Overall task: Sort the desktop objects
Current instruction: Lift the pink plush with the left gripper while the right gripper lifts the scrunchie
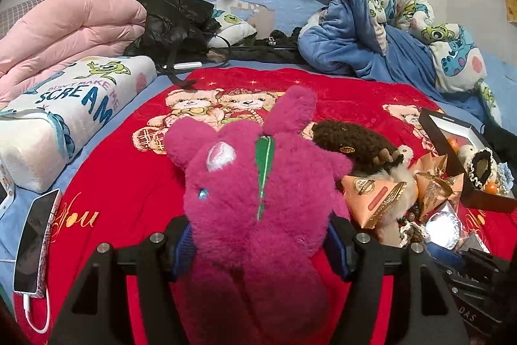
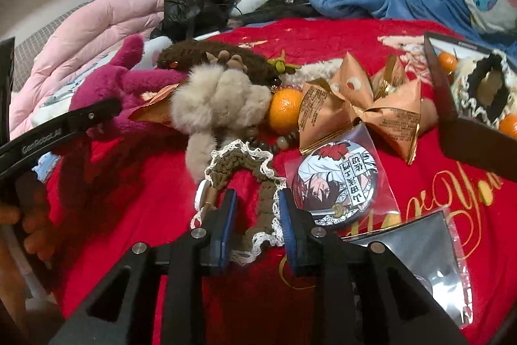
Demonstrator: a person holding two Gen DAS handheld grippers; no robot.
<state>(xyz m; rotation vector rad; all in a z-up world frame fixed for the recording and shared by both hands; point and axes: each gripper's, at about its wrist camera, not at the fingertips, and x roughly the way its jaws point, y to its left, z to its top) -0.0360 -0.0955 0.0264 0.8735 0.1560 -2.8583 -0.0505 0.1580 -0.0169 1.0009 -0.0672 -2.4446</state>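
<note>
My left gripper (image 1: 258,244) is shut on a magenta plush bear (image 1: 255,183), which fills the middle of the left wrist view; it also shows at the left of the right wrist view (image 2: 106,86). My right gripper (image 2: 257,215) stands around an olive crochet scrunchie with white lace (image 2: 255,180) on the red blanket; its pads sit on either side of the scrunchie, a little apart. Beyond it lie a beige fur pom-pom (image 2: 219,99), an orange (image 2: 284,109), peach snack packets (image 2: 358,112) and an anime badge in a clear bag (image 2: 336,186).
A black box (image 2: 458,118) with oranges and a scrunchie stands at the right. A brown knitted item (image 2: 210,57) lies behind the pom-pom. A phone on a cable (image 1: 35,241) lies at the left edge. Pillows, a pink quilt (image 1: 64,28) and blue blankets crowd the far side.
</note>
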